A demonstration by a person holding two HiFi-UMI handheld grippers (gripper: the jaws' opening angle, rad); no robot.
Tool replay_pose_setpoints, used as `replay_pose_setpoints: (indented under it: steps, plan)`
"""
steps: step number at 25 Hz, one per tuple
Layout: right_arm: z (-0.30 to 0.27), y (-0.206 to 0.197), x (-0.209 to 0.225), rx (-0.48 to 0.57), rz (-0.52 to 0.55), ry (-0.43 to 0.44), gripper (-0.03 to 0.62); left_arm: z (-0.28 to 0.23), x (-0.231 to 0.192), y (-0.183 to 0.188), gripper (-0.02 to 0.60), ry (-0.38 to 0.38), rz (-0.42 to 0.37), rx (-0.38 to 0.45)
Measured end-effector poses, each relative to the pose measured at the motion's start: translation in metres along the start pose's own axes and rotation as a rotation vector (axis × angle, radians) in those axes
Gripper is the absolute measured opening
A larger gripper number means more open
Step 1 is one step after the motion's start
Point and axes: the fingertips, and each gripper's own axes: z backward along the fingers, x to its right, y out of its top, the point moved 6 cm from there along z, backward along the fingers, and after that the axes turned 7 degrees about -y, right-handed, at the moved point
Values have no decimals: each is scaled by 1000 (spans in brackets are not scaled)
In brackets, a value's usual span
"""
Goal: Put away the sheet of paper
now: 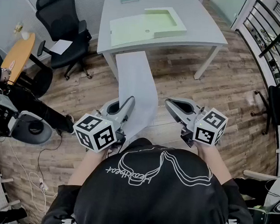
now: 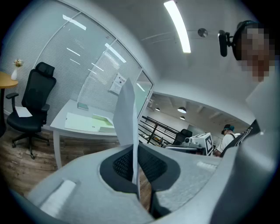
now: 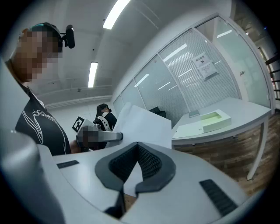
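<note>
A white sheet of paper (image 1: 137, 84) hangs in the air in front of me, reaching from my left gripper toward the grey table (image 1: 196, 12). My left gripper (image 1: 129, 104) is shut on the sheet's near edge. In the left gripper view the paper (image 2: 127, 118) stands edge-on between the pads (image 2: 118, 164). My right gripper (image 1: 169, 103) is beside the sheet's right edge, apart from it and shut on nothing. In the right gripper view the paper (image 3: 144, 127) shows behind the closed gripper (image 3: 138, 145). On the table lies an open pale green box file (image 1: 147, 25).
A black office chair (image 1: 60, 16) stands left of the table, with a round wooden table (image 1: 17, 51) further left. A black railing (image 1: 271, 32) runs along the right. Cables and equipment lie on the wooden floor at left (image 1: 23, 124). Another person (image 2: 227, 135) stands in the background.
</note>
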Motion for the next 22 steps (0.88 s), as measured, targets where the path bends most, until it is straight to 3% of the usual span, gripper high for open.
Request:
replay_pose_setpoints:
  steps: [22]
  plan:
    - [5, 5, 2, 24, -19, -5, 9, -5, 3, 3, 12, -12, 6, -5]
